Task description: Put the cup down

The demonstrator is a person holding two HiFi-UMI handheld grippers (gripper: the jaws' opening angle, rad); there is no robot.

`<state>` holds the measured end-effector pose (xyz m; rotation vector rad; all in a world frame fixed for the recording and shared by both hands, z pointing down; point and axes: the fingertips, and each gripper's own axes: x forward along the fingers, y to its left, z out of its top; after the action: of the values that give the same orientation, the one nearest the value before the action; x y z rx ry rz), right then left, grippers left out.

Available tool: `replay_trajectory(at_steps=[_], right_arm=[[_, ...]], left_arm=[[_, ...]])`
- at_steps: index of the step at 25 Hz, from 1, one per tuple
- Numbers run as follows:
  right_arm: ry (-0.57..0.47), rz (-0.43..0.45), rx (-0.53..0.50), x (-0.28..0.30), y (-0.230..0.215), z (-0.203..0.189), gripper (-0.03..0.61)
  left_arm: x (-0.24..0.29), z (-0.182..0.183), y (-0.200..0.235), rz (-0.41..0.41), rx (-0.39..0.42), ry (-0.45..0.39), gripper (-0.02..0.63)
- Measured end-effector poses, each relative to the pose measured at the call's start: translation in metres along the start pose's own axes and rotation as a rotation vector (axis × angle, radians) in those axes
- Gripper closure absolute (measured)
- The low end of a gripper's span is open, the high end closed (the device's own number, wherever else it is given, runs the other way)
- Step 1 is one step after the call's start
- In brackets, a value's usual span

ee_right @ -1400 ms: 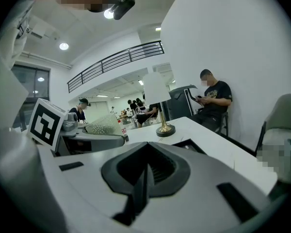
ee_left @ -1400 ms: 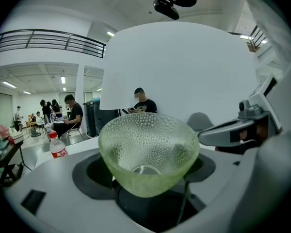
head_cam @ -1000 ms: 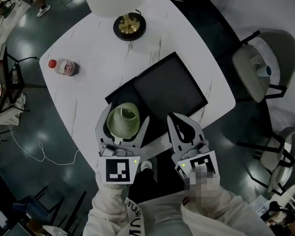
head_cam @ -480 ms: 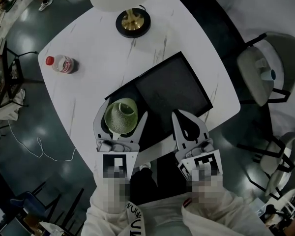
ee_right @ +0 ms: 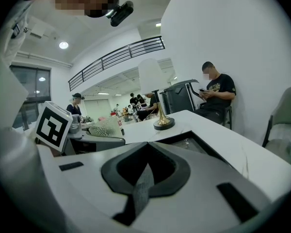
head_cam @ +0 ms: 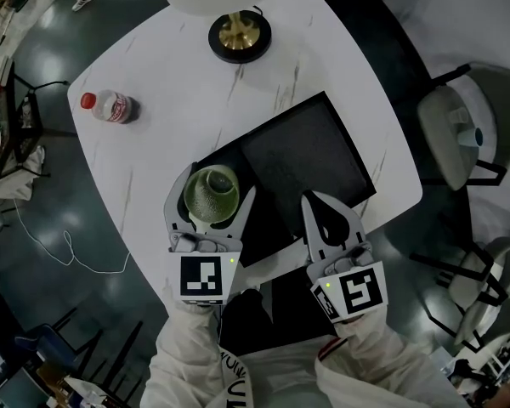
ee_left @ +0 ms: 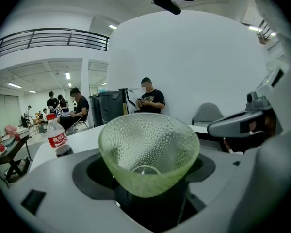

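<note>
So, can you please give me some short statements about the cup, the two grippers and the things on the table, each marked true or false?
1. The left gripper holds the green cup upright. True.
2. The right gripper has its jaws wide apart. False: they are together, with nothing between them.
3. The bottle stands on the black tray. False: it stands on the white table, apart from the tray.
4. The lamp base stands on the table, beyond the tray. True.
</note>
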<state>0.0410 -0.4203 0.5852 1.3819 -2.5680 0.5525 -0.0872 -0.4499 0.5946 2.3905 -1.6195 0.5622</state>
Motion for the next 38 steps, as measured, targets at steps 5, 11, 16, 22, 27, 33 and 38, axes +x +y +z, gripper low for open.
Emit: replay_trajectory(at_steps=[5, 11, 16, 22, 27, 33, 38], right_arm=[[0.010, 0.005, 0.006, 0.004, -0.001, -0.003, 0.572], [0.016, 0.010, 0.016, 0.010, -0.004, -0.008, 0.572], [0.019, 0.018, 0.025, 0.016, -0.003, -0.010, 0.572], [0.021, 0.031, 0.033, 0.024, -0.001, -0.013, 0.572], [0.022, 0.043, 0.030, 0.027, 0.004, -0.014, 0.572], [0.019, 0.048, 0.022, 0.028, 0.005, -0.015, 0.572], [0.027, 0.040, 0.034, 0.027, 0.002, -0.015, 0.572]], left_arm=[[0.007, -0.012, -0.001, -0.014, -0.001, 0.044, 0.218], [0.013, -0.023, -0.002, -0.026, -0.013, 0.079, 0.218], [0.013, -0.032, 0.000, -0.028, -0.021, 0.109, 0.218], [0.013, -0.036, 0.002, -0.028, -0.033, 0.116, 0.218], [0.012, -0.037, 0.004, -0.029, -0.051, 0.110, 0.218], [0.012, -0.039, 0.007, -0.012, -0.069, 0.110, 0.218], [0.013, -0.058, 0.006, -0.022, -0.056, 0.201, 0.218]])
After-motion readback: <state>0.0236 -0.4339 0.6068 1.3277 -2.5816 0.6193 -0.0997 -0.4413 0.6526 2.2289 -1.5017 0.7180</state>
